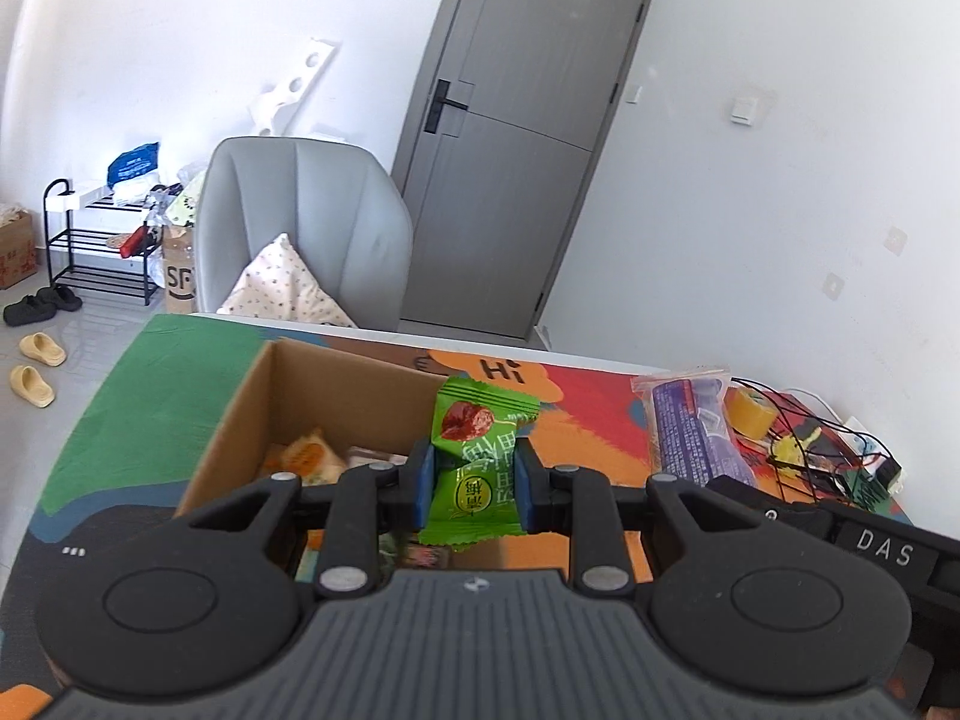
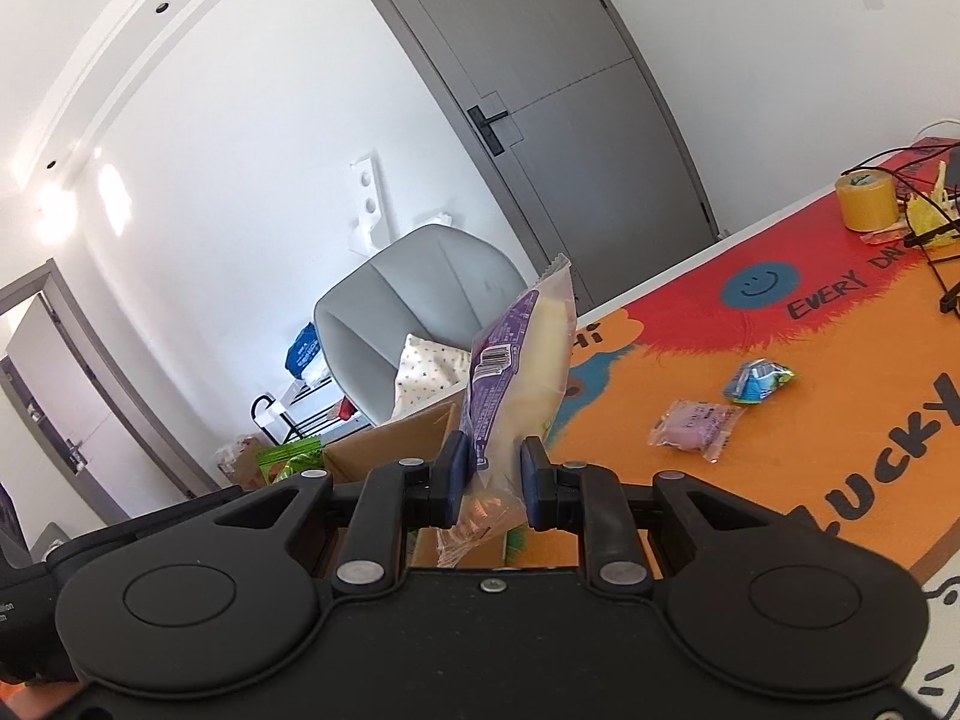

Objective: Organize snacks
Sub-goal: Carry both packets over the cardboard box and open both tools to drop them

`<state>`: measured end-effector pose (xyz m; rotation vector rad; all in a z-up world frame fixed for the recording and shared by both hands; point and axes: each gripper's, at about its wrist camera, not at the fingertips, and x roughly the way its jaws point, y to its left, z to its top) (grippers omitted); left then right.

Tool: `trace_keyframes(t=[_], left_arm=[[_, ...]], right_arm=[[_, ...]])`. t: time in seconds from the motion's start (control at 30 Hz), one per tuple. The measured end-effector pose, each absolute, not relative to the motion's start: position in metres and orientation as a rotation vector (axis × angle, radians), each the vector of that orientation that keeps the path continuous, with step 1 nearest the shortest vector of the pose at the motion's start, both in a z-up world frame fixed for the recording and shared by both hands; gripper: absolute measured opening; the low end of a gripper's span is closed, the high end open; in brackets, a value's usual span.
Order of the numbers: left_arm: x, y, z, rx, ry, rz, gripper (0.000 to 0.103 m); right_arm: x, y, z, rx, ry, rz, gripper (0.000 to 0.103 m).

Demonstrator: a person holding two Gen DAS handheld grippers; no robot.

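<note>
The left gripper (image 1: 474, 483) pinches a green jujube packet (image 1: 477, 462) above the cardboard box (image 1: 336, 396), which already contains several snacks. The right gripper (image 2: 492, 480) pinches a purple-labelled clear packet (image 2: 519, 360). Two packets (pink (image 2: 696, 423), blue (image 2: 757, 380)) remain on the mat, centre right.

The cardboard box (image 1: 312, 396) stands open-topped, its walls rising from the surface (image 2: 798, 420); loose snacks cover part of its floor. Bare orange surface lies right of it, up to two small packets (image 2: 696, 427). Tangled black cables (image 1: 804, 444) and a tape roll (image 2: 868, 199) crowd the far right corner.
</note>
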<state>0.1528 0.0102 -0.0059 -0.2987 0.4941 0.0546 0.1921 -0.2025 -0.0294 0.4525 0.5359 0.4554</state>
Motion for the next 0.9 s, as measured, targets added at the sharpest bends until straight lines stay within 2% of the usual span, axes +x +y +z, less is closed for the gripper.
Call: trace_keyframes(t=[0.67, 0.9], left_arm=[[0.14, 0.076, -0.018, -0.38, 0.505, 0.133, 0.025], [0.143, 0.077, -0.022, -0.39, 0.528, 0.116, 0.026]], right_arm=[[0.198, -0.123, -0.025, 0.361, 0.585, 0.567, 0.016], [0.196, -0.127, -0.025, 0.362, 0.605, 0.516, 0.028]])
